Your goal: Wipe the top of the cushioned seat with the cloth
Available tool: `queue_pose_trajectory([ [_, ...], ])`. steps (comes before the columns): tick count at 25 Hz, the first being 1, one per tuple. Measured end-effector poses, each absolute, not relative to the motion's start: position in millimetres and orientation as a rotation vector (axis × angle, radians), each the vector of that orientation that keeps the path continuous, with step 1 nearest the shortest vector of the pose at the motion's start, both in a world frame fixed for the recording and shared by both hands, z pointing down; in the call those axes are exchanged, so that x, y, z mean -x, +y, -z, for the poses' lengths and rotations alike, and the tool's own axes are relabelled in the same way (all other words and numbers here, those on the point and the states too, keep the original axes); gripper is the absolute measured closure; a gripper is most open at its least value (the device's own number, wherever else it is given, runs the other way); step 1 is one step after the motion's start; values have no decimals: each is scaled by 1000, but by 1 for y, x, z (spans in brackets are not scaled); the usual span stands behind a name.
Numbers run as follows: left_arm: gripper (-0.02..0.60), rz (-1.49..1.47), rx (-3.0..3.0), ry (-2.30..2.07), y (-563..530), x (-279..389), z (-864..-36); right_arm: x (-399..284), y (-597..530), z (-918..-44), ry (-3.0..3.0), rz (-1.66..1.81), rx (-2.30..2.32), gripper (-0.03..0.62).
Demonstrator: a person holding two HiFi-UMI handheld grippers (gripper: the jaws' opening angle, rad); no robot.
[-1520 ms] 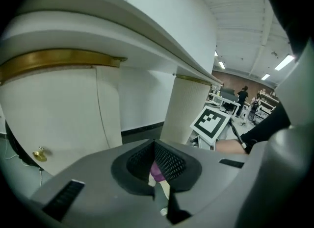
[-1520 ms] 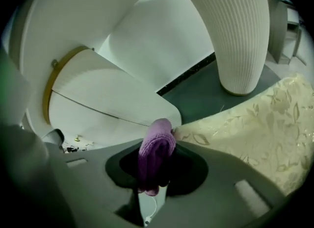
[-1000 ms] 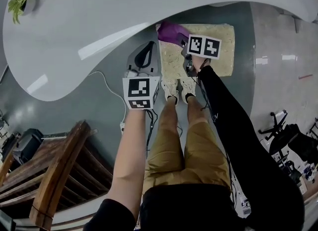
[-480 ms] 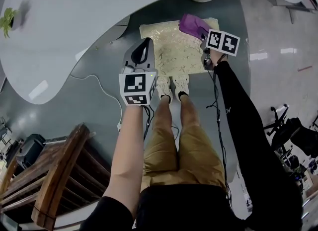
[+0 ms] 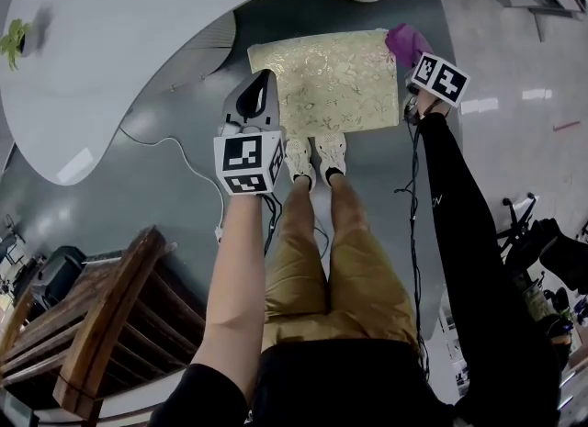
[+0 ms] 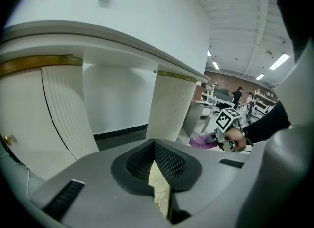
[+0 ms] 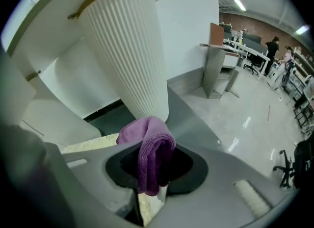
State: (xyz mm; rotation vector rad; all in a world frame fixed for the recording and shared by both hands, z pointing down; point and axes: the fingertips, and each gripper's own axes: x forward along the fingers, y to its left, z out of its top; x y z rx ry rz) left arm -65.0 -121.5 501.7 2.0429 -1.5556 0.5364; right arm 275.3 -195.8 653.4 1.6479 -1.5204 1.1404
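Observation:
The cushioned seat (image 5: 331, 81) is a pale gold patterned rectangle on the floor in front of the person's shoes. In the head view the purple cloth (image 5: 405, 44) sits at the seat's far right corner, with my right gripper (image 5: 421, 67) shut on it. The right gripper view shows the cloth (image 7: 152, 151) folded over and hanging from the jaws, and a strip of seat (image 7: 93, 143) to the left. My left gripper (image 5: 260, 90) hovers at the seat's left edge, shut and holding nothing. Through its jaws in the left gripper view a sliver of seat (image 6: 159, 188) shows.
A large white curved table (image 5: 138, 30) arcs over the far side, on fluted white pedestals (image 7: 130, 50). A white cable (image 5: 197, 154) lies on the grey floor at left. A wooden bench (image 5: 101, 324) stands at lower left, and an office chair (image 5: 533, 241) at right.
My right gripper has carried the purple cloth along the seat's far edge from the left corner to the right corner. The left gripper has stayed by the seat's left edge.

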Motion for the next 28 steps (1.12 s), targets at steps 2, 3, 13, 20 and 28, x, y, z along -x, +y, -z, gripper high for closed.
queue_pose_trajectory([
  [2, 581, -524, -2033, -1567, -119, 64, -500, -279, -194, -649, -1532, -1103, -1649, 513],
  [3, 581, -523, -2031, -1571, -117, 63, -500, -279, -193, -647, -1542, -1088, -1645, 513],
  [13, 581, -517, -2029, -1610, -117, 73, -490, -249, -193, -622, -1686, -1094, -1631, 513],
  [20, 581, -507, -2044, -1629, -107, 103, -482, -141, -179, -598, -1914, -1116, -1484, 513],
  [28, 581, -494, -2054, -1623, -87, 148, -481, 42, -121, -585, -2162, -1233, -1095, 513],
])
